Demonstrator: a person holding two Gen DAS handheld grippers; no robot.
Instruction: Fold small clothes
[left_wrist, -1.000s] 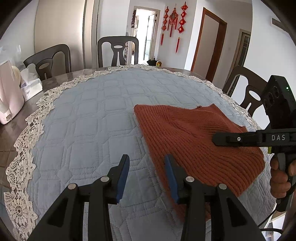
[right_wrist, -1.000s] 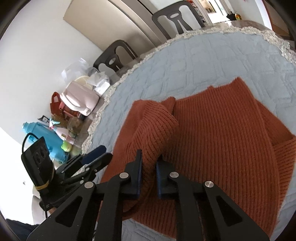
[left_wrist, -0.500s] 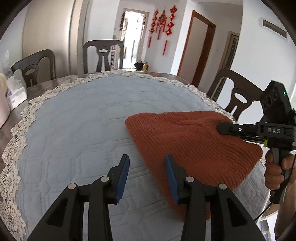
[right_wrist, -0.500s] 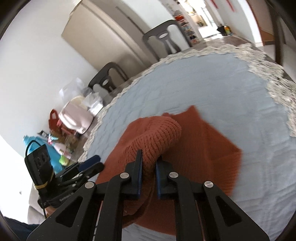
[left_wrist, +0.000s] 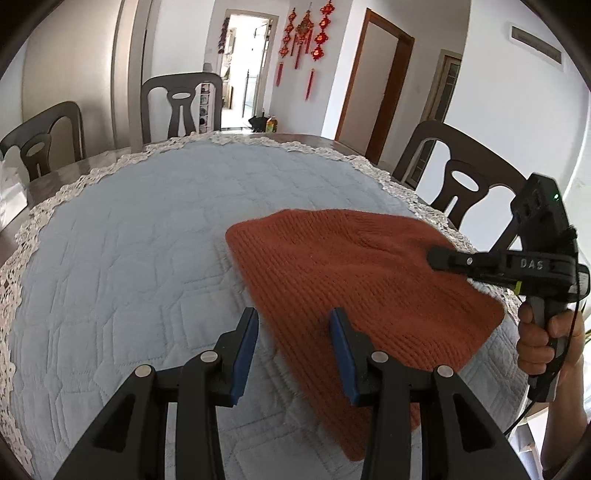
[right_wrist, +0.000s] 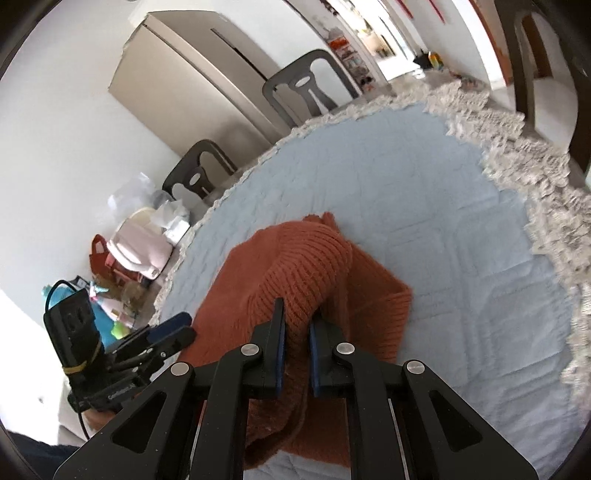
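two grippers are seen over the quilted blue cloth (left_wrist: 122, 258). a raised fold of the rust knit garment (left_wrist: 354, 273) is pinched between the right gripper (right_wrist: 296, 325) pads, the rest lying on the cloth. the left gripper (left_wrist: 293, 332) is held apart, nothing gripped, above the garment's near edge.

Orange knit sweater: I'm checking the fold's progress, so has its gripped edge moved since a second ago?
Yes. The orange knit sweater, clamped in the right gripper, has been carried across itself toward the lace edge of the quilted cloth.
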